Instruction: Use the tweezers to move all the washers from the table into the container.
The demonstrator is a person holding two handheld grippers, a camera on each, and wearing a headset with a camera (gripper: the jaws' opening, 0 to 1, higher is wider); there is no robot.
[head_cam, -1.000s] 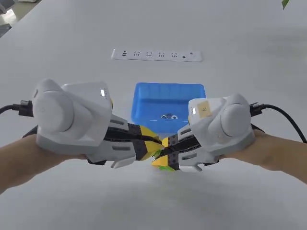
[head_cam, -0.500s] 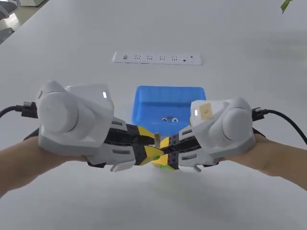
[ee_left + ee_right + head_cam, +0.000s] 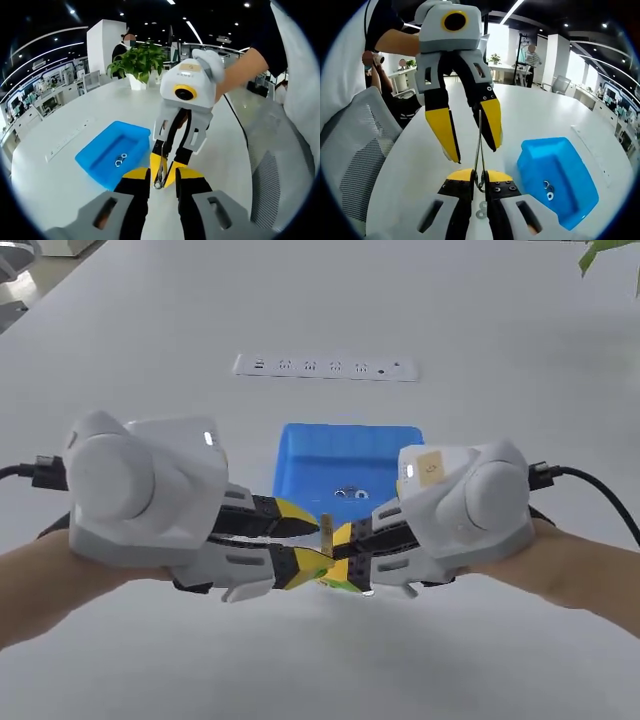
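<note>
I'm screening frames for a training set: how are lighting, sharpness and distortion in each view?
Head view: soft even light, faint shadow on the table, sharp. Left gripper view: heavy fisheye bending, container crisp. Right gripper view: same bending, window glare behind, tweezers sharp.

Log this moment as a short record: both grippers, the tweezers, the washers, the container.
right gripper: shut on the tweezers, which stick out past its jaws
left gripper: open, facing the right gripper, one jaw on either side of the tweezers
container: blue, on the table just beyond the grippers
washers in container: a few, lying together
washers on table: at least two, under the right gripper
power strip: white, beyond the container
</note>
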